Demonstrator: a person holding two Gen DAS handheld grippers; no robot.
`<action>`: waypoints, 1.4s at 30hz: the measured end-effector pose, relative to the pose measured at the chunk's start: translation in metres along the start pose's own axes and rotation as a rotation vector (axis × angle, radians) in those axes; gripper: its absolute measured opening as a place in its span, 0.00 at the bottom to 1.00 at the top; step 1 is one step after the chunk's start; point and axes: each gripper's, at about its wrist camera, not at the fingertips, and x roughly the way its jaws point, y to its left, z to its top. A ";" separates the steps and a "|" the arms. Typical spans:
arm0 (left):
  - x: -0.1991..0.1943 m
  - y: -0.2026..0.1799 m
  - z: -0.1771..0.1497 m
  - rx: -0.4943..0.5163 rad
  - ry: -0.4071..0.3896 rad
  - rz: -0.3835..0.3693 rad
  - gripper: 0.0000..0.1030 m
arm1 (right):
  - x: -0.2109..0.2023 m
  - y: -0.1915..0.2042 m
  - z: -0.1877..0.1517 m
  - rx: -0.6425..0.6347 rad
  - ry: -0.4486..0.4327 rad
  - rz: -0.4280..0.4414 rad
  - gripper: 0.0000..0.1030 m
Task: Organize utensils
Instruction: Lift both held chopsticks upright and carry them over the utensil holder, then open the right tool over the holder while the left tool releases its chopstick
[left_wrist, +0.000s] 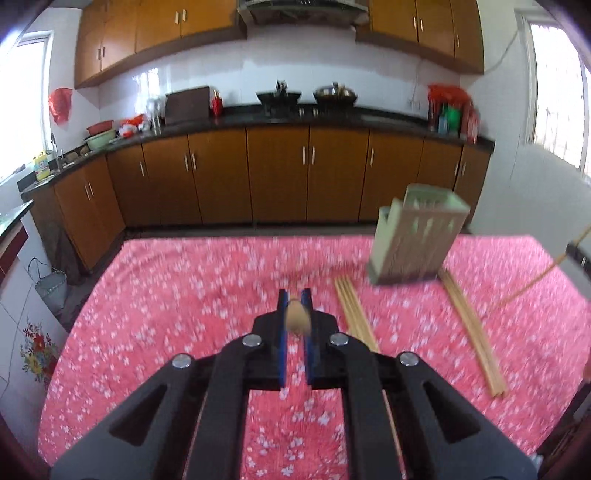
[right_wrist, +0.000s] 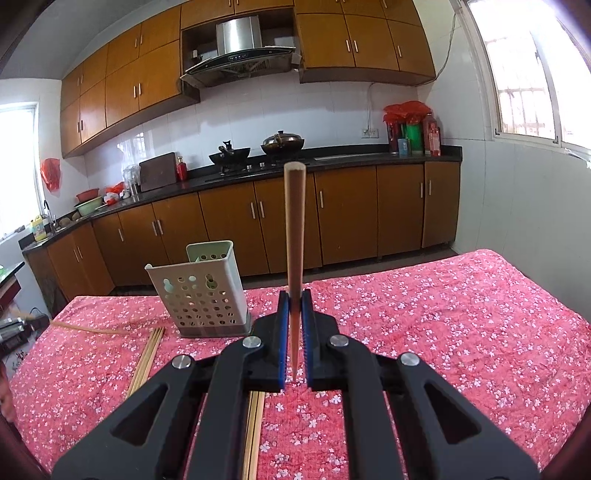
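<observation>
Kitchen, brown cabinets; tabletop (right_wrist: 461, 314) under pink floral cloth. My left tongs (left_wrist: 295, 308) pinching a chopstick (left_wrist: 296, 320) end-on, view blurred. My right tongs (right_wrist: 294, 321) clamped on another chopstick (right_wrist: 294, 236), standing upright. Perforated holder (right_wrist: 201, 291) upright at far side of cloth; loose chopsticks (left_wrist: 354, 317) lying flat near its base. Risks, my guess: thin round sticks may swivel in pads; tip may catch holder rim and tip it; low swing may scatter loose bundle.
</observation>
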 end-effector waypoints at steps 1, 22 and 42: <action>-0.004 0.000 0.006 -0.004 -0.019 0.006 0.08 | 0.000 0.000 0.001 0.003 0.000 0.001 0.07; -0.035 -0.053 0.164 -0.066 -0.251 -0.229 0.08 | 0.024 0.050 0.131 0.022 -0.154 0.208 0.07; 0.042 -0.075 0.142 -0.083 -0.184 -0.172 0.40 | 0.063 0.061 0.113 0.007 -0.013 0.182 0.39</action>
